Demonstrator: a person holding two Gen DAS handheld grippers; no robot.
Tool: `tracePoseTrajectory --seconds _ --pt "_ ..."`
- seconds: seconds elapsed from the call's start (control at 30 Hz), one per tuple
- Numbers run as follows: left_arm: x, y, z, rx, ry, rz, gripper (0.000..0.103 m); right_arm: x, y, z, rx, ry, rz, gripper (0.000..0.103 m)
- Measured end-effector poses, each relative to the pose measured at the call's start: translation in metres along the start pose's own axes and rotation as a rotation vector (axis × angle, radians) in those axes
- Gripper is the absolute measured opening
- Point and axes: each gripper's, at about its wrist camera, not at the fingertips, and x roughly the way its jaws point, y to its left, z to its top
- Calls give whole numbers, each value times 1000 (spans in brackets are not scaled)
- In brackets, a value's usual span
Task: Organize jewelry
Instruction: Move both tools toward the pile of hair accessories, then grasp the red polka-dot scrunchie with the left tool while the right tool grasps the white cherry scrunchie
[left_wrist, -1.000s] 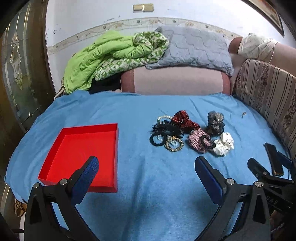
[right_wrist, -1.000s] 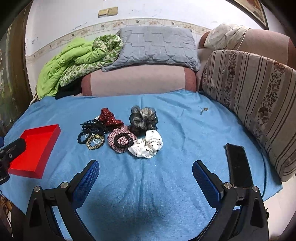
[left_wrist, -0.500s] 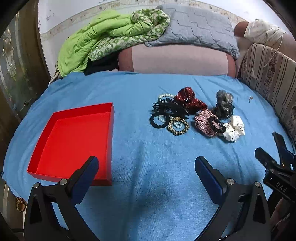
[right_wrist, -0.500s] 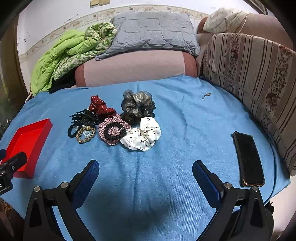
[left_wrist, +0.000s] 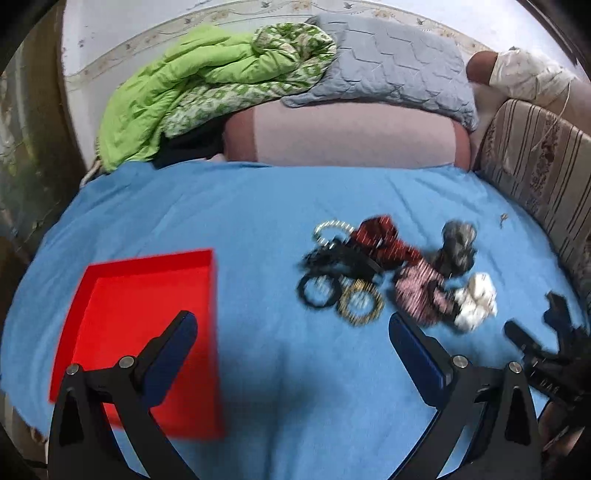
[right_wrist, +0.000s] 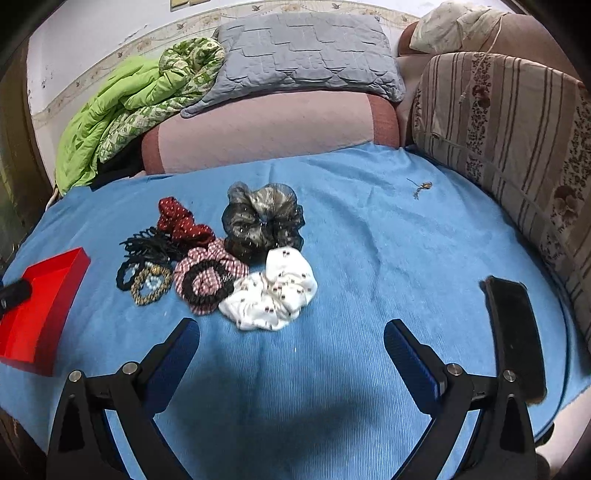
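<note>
A cluster of hair ties and bracelets lies on the blue sheet (right_wrist: 369, 258): a white dotted scrunchie (right_wrist: 273, 291), a pink checked scrunchie (right_wrist: 207, 277), a dark sheer scrunchie (right_wrist: 262, 218), a red dotted one (right_wrist: 181, 221), a black claw clip (right_wrist: 147, 243) and a gold beaded bracelet (right_wrist: 149, 284). The red tray (left_wrist: 140, 317) lies empty to their left. My left gripper (left_wrist: 291, 343) is open above the sheet, its left finger over the tray's edge. My right gripper (right_wrist: 291, 347) is open, just short of the white scrunchie. The cluster (left_wrist: 388, 273) is blurred in the left wrist view.
A black phone (right_wrist: 513, 332) lies at the right by the striped cushion (right_wrist: 509, 140). A small trinket (right_wrist: 419, 188) lies alone further back. A pink bolster (right_wrist: 266, 129), grey pillow (right_wrist: 306, 51) and green quilt (right_wrist: 122, 114) line the back.
Both grippers have moved forward and lower toward the sheet. The cluster and the tray appear nearer. Both stay open and empty.
</note>
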Motion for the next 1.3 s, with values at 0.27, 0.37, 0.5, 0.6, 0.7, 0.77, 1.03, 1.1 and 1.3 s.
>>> tracePoseTrajectory --seconds 0.27,0.37,0.5,0.6,0.7,0.77,1.03,1.1,1.3 --pt "69 -35 52 57 36 -87 103 43 -8 12 23 61 48 84" --pt "100 -51 64 99 63 -102 103 57 -13 11 44 84 67 82" --pt "135 -67 74 116 95 -133 103 67 -14 11 51 101 101 80" --pt "155 -73 80 114 118 -154 103 71 -15 12 55 101 116 80" --pt "172 -77 82 104 150 -174 103 75 -16 12 65 108 131 73" --pt "178 -79 80 98 166 -188 99 77 -16 12 72 113 145 68" --pt "185 -90 69 111 257 -232 15 80 -12 10 72 129 187 26" --pt "172 -89 68 104 239 -238 15 76 -11 9 67 120 190 17" --pt "120 -83 65 91 179 -285 15 63 -10 7 73 99 193 13"
